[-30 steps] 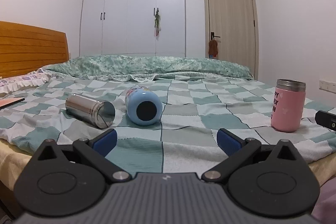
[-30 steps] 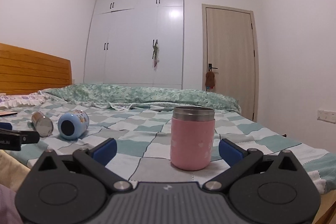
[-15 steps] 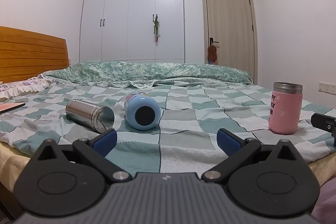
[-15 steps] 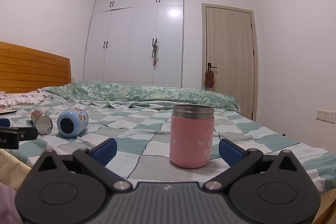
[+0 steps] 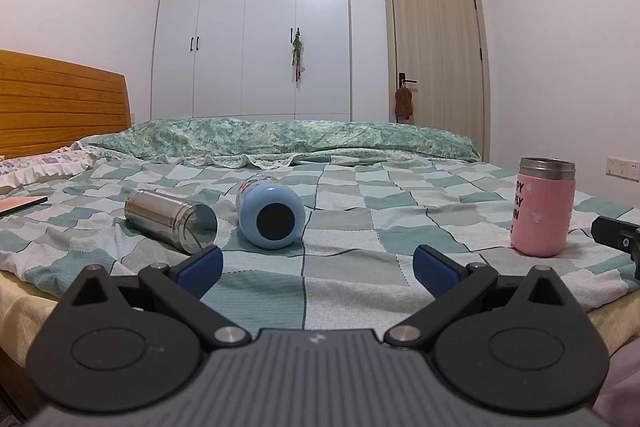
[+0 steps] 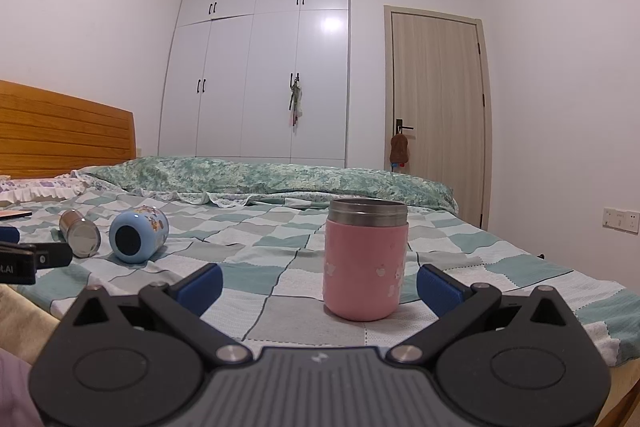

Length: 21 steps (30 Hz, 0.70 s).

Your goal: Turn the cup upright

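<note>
A blue cup point(image 5: 272, 217) lies on its side on the checked bedspread, its base towards me; it also shows in the right wrist view point(image 6: 138, 233). A steel cup point(image 5: 170, 215) lies on its side left of it, also seen in the right wrist view point(image 6: 79, 233). A pink cup point(image 6: 365, 259) stands upright, also in the left wrist view point(image 5: 544, 205). My left gripper point(image 5: 316, 269) is open and empty, short of the blue cup. My right gripper point(image 6: 320, 285) is open and empty, just in front of the pink cup.
The checked bedspread point(image 5: 360, 223) covers the bed, with a rolled green quilt point(image 5: 280, 139) at the back. A wooden headboard point(image 5: 60, 99) is at left. A flat red item point(image 5: 20, 205) lies at far left. Wardrobe and door stand behind.
Both views have tilted up slightly and drawn back a little from the bed. No cup has moved. Both grippers stay open.
</note>
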{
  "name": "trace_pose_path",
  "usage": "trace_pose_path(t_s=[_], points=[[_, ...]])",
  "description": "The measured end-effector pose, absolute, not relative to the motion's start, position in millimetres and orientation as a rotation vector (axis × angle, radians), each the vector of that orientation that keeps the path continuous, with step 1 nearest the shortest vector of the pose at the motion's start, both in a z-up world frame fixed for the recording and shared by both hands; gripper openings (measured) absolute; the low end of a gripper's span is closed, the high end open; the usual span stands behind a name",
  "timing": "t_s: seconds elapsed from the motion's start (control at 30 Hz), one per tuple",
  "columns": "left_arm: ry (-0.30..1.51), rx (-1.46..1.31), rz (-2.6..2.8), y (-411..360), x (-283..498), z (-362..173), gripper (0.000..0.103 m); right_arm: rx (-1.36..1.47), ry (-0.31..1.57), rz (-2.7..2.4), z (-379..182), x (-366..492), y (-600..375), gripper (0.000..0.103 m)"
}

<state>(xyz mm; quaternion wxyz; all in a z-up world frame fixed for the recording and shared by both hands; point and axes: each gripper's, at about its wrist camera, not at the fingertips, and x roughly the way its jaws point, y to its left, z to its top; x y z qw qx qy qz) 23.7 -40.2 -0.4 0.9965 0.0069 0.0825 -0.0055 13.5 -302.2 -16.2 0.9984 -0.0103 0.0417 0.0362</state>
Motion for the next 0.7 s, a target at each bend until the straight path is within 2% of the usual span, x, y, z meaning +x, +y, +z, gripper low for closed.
trace_pose_path(t_s=[0.7], points=[[0.149,0.009,-0.019,-39.0,20.3,0.1,0.103,-0.021,0.084,0.072,-16.3,13.7,-301.8,0.103]])
